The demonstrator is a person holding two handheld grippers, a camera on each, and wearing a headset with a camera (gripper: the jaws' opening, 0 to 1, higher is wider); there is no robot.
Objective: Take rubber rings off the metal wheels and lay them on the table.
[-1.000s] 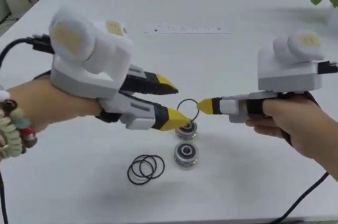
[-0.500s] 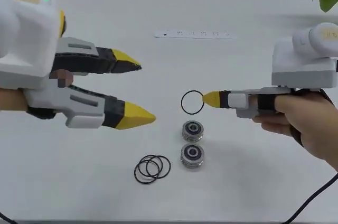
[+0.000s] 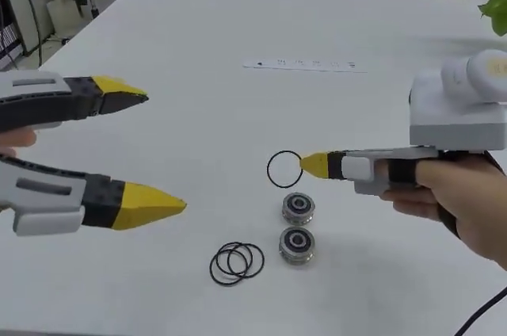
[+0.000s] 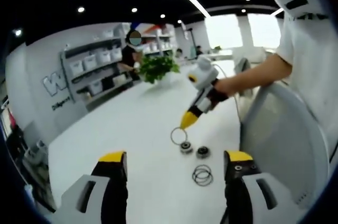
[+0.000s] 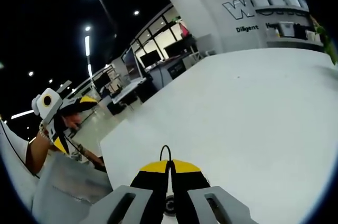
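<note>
Fingertips (image 3: 315, 166), right gripper (image 3: 305, 165): clenched on one rubber ring (image 3: 284, 169) beside metal wheels (image 3: 298, 208); left gripper (image 3: 165, 151): splayed, empty; loose rings (image 3: 236, 261) on table (image 3: 238, 114).

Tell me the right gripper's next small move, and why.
Probably lower the right gripper toward the loose rings on the table and open it. Its shut jaws pinch a ring in the air, clear of both wheels, and the loose rings lie just beside them.

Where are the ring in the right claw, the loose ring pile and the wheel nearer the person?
held ring (image 3: 269, 169), head view, left arc of the loop.
ring pile (image 3: 238, 261), head view, overlapping strands.
nearer wheel (image 3: 297, 244), head view, dark hub.
</note>
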